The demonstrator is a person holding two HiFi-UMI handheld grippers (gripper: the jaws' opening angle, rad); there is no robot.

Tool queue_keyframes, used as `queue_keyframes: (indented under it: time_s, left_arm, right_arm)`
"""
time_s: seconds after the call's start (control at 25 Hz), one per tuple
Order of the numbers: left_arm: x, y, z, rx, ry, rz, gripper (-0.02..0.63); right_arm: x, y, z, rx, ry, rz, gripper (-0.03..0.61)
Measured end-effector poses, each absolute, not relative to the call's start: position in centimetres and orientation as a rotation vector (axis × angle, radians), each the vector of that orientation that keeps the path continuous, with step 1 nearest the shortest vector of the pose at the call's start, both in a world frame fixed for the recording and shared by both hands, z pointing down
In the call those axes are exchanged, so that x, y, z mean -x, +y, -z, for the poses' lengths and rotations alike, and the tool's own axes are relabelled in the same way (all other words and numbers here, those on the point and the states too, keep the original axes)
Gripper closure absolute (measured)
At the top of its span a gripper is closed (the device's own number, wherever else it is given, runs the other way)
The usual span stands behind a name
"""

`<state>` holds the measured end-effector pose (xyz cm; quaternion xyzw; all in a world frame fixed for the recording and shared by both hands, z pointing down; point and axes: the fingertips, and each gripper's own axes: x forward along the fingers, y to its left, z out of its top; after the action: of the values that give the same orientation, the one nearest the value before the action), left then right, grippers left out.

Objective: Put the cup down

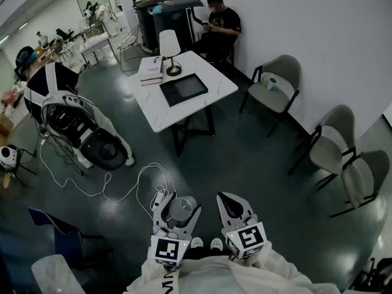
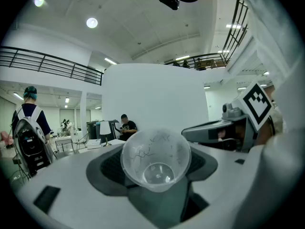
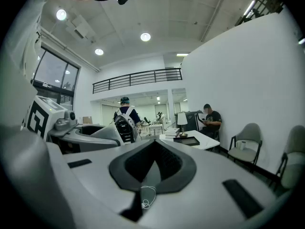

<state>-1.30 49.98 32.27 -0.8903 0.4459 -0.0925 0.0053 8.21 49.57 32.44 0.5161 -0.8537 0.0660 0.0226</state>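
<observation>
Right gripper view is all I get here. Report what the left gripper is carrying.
Observer: The left gripper holds a clear plastic cup between its jaws. The cup lies on its side with its mouth toward that gripper's camera.
Operator: Describe the floor in front of that gripper.
Observer: In the head view, a white cable loops across the dark floor just ahead of the left gripper.
</observation>
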Motion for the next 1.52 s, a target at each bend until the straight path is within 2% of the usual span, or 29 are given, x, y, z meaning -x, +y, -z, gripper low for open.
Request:
queue_keyframes:
  time_s: [0.56, 0.88, 1.52]
  left_arm:
    - [0.8, 51.2, -31.2, 2.746, 1.417, 0.303, 0.285]
    - [-0.7, 50.6, -31.2, 2.696, 1.489, 0.267, 0.285]
    - [-1.9, 47.1, -32.1, 2.692, 1.504, 0.28, 0.285]
  right_arm:
    - [-9.1, 51.0, -31.4, -1.646, -2.673, -0.216, 0.573]
    - [-13.2, 51.6, -31.6, -1.668, -2.68, -0.186, 0.572]
    - [-13.9, 47.6, -32.3, -1.624, -2.711, -0.196, 0.573]
